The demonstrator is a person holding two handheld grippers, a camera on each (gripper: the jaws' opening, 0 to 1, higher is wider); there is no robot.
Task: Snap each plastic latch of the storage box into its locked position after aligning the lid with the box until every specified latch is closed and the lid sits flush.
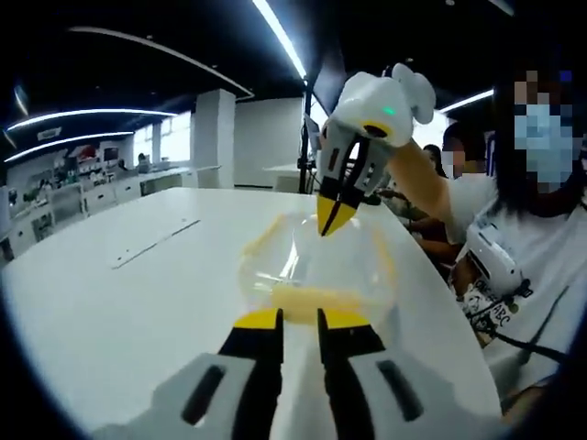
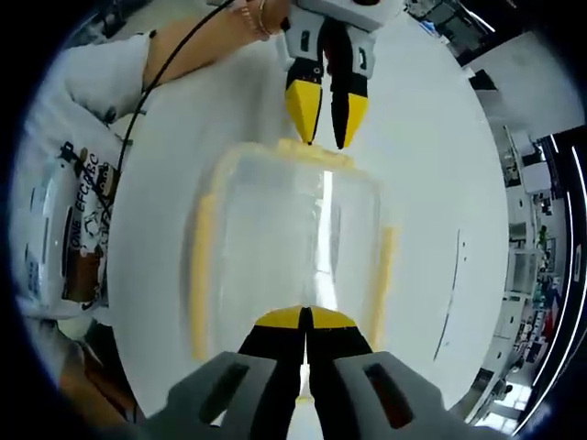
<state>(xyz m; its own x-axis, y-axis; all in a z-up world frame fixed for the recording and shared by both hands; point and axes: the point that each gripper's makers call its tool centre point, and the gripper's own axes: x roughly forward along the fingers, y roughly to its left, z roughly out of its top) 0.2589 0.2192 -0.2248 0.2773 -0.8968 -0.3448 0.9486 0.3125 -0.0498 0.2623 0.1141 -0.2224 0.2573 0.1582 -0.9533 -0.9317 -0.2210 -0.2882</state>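
Left gripper view first: right up close, the left gripper [image 1: 300, 321] has its black, yellow-tipped jaws nearly together, a thin gap between them, pressing at the near end of the storage box [image 1: 316, 266]. I can't tell whether they pinch the yellow near latch [image 1: 316, 298] or just push on it. The clear box sits on the white table [image 1: 110, 312], lid on. Just past it, the right gripper [image 1: 335, 215] points down at the far end, tips drawn to a point, looking closed. Beyond that, a person [image 1: 514, 238] in a white shirt stands by the table's edge.

Now the right gripper view, looking down: its own jaws [image 2: 305, 321] sit tight together over one end latch [image 2: 305, 317]. The lid [image 2: 293, 229] spreads out ahead, with long yellow side latches [image 2: 201, 275] on both edges. At the far end, the left gripper [image 2: 326, 115] hovers with its tips slightly parted just above the opposite latch [image 2: 312, 151].

My read: the lid looks aligned and the end latches are being worked on, one per gripper. Next calls for a firm press down on each end until it snaps, then both long sides. Those may not be locked yet; I can't be sure.
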